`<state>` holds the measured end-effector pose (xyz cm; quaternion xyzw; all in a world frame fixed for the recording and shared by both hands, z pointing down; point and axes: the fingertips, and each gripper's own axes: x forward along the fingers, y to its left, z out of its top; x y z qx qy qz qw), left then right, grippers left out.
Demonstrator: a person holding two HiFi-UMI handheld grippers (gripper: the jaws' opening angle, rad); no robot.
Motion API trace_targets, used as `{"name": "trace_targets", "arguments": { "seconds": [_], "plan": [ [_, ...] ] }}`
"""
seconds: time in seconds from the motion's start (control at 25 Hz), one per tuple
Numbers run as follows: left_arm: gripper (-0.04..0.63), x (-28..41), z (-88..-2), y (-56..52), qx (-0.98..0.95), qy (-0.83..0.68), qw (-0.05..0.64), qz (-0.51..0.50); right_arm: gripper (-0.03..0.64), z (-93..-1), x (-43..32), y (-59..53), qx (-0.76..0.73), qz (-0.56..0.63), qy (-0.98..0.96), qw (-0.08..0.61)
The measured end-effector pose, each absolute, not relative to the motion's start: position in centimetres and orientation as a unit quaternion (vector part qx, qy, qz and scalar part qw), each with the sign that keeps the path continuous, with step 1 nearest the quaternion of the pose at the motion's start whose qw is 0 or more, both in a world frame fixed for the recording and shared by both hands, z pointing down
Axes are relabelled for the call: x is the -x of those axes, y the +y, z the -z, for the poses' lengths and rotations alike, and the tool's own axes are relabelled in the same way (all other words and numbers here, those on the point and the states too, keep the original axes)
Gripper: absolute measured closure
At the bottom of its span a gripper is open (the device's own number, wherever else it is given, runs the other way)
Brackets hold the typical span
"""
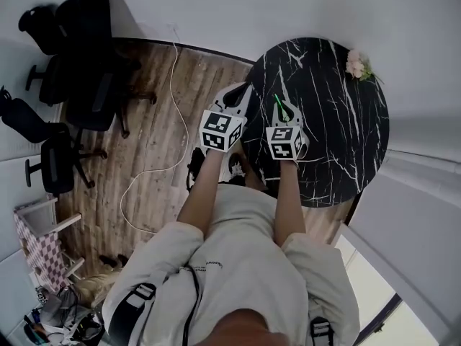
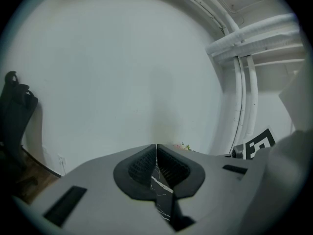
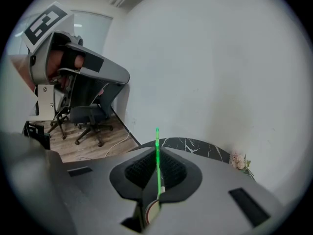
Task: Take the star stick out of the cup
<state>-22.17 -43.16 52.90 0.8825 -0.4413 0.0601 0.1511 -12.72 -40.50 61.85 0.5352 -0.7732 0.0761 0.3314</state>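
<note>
Grip on green stick (image 3: pixel 157 146) above the table (image 1: pixel 338 121).
My right tongs (image 3: pixel 156 153) clamp it; left tongs (image 2: pixel 156 150) are together, empty, at the table's edge.

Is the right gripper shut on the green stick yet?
Shut on it: the right gripper has its jaws pressed together on the green stick, whose tip pokes out beyond them.

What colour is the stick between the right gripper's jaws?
Bright green; the stick shows best in the right gripper view.
</note>
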Motion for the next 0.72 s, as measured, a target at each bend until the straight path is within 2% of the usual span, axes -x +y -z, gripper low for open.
{"name": "trace_targets", "arguments": {
  "seconds": [0.32,0.72],
  "plan": [
    [0.572,21.6,-52.3,-42.0,-0.882,-0.443,0.15,-0.057,0.571,-60.4,11.4,-39.5,-0.546,-0.086,-0.781,0.292],
    [0.572,17.4,-51.5,-39.5,-0.884,-0.44,0.151,-0.051,0.571,-58.6,6.6,-36.8,-0.558,-0.095,-0.786,0.248]
  ]
}}
